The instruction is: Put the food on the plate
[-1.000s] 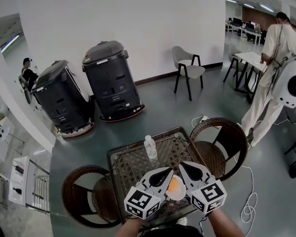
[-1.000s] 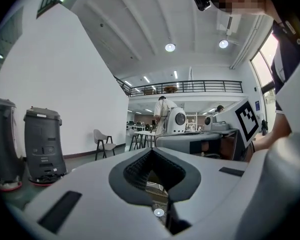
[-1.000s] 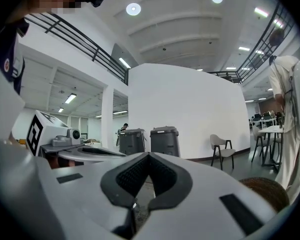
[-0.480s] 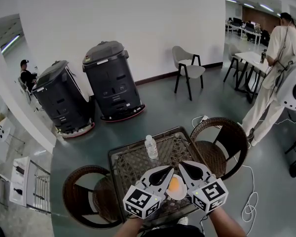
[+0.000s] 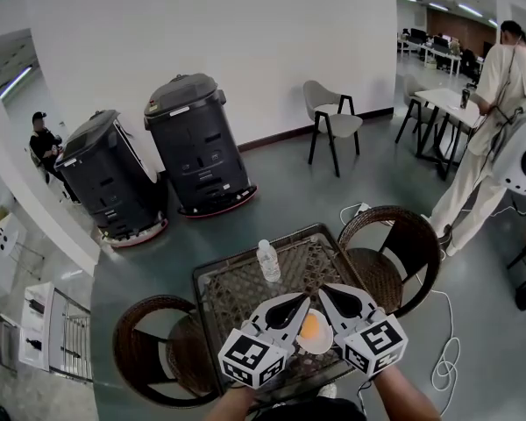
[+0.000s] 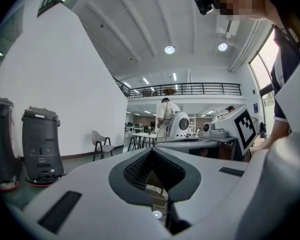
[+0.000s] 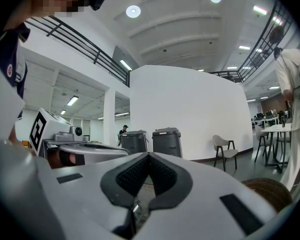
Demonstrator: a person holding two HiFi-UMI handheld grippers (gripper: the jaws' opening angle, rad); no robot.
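In the head view a white plate point(image 5: 316, 341) lies on the near part of the woven-top table point(image 5: 237, 292), and an orange piece of food point(image 5: 309, 327) rests on it. My left gripper point(image 5: 299, 304) hangs over the plate's left side, my right gripper point(image 5: 327, 293) over its right side, and both hide part of the rim. Each points away from me and holds nothing. The left gripper view shows its jaws point(image 6: 151, 152) closed tip to tip, tilted up toward the room. The right gripper point(image 7: 149, 155) is closed the same way.
A clear water bottle point(image 5: 267, 261) stands near the table's far edge. Wicker chairs sit at the left point(image 5: 153, 345) and right point(image 5: 394, 257). Two dark wheeled machines point(image 5: 193, 143) stand by the wall, a person point(image 5: 495, 121) is at the far right, and a white cable point(image 5: 445, 367) lies on the floor.
Both grippers stay over the plate, nearly still. The person at the right has shifted slightly.
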